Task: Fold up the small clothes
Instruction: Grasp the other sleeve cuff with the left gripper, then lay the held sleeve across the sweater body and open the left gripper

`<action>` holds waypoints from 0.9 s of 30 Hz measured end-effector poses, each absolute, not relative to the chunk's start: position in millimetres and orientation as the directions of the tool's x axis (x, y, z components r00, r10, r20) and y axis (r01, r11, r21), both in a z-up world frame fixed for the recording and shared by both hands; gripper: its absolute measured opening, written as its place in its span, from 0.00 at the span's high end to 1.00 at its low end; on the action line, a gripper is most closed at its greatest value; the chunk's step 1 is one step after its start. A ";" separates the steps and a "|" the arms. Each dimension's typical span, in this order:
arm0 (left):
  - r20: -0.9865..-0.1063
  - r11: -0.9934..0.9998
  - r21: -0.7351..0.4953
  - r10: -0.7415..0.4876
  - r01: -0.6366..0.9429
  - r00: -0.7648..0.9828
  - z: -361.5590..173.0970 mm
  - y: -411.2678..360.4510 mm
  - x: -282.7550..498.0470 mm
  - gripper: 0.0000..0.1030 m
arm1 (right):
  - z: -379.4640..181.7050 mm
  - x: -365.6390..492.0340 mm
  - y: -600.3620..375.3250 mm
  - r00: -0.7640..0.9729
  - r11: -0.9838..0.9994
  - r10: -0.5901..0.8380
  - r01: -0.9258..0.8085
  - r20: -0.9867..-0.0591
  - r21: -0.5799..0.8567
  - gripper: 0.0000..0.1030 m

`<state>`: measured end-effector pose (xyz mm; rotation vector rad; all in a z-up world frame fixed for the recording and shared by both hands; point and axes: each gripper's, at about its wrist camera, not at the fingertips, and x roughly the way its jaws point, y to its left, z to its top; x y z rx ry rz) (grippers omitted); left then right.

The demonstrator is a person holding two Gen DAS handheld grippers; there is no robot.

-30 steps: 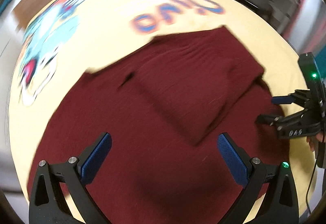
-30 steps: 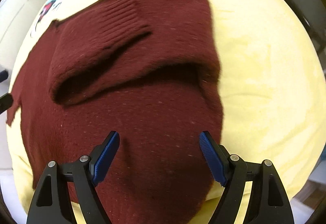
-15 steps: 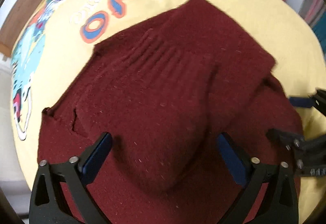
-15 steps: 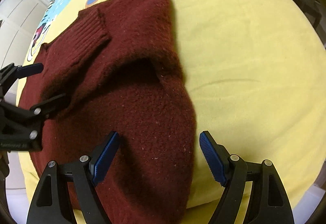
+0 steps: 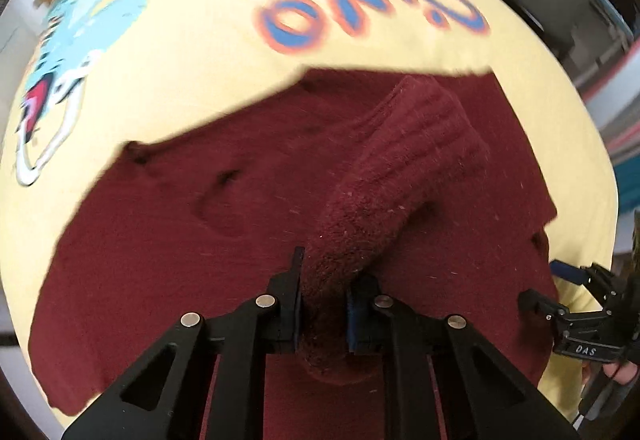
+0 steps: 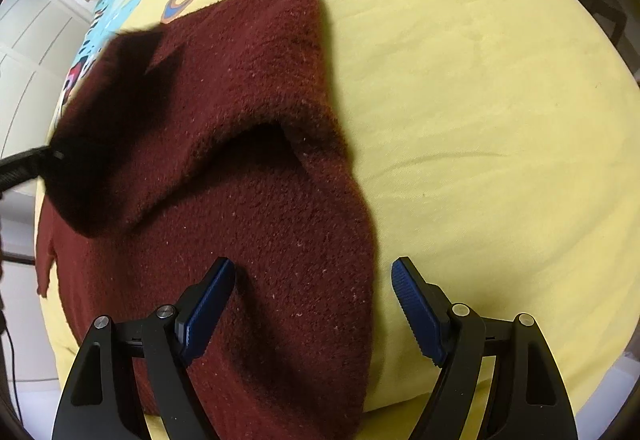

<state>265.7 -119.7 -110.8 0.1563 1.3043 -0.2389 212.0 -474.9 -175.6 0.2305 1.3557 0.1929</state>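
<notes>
A dark red knitted sweater (image 5: 192, 240) lies on a yellow sheet (image 5: 180, 52). In the left wrist view my left gripper (image 5: 324, 280) is closing on the sweater's folded-over sleeve (image 5: 404, 168). Both pads press the sleeve's thick fold, and the ribbed cuff points away from me. My right gripper (image 6: 314, 272) stands open just above the sweater (image 6: 280, 180). Its left finger is over the cloth and its right finger is over bare sheet. Nothing is pinched between them. The right gripper (image 5: 546, 282) also shows at the sweater's right edge. In the right wrist view the left gripper (image 6: 92, 144) is a dark blur.
The yellow sheet (image 6: 480, 120) carries a blue dinosaur print (image 5: 84, 24) and the word "Dino" (image 5: 372, 8). Its near edge drops off below my right gripper. White cupboard doors (image 6: 24, 60) stand to the left. A hand (image 5: 616, 372) holds the right gripper.
My left gripper came down onto the folded sleeve and went from wide open to pinching it. The right gripper shifted a little toward the sweater's right edge and stayed open.
</notes>
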 end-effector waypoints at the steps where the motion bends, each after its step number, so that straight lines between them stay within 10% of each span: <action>1: -0.962 0.970 -0.024 -0.089 0.243 0.260 -105.9 -108.7 267.8 0.87 | -174.0 214.6 -472.9 0.208 0.964 0.262 -0.006 -0.943 0.266 0.21; 22: -0.970 0.987 -0.151 -0.137 -0.057 0.202 -141.7 -30.8 187.1 0.83 | -177.0 235.5 -450.2 0.192 0.984 0.176 -0.047 -0.965 0.170 0.21; 27: -0.980 0.987 -0.111 -0.090 -0.114 0.177 -141.1 -19.5 185.6 0.54 | -176.3 233.4 -450.6 0.189 0.985 0.174 -0.042 -0.966 0.169 0.21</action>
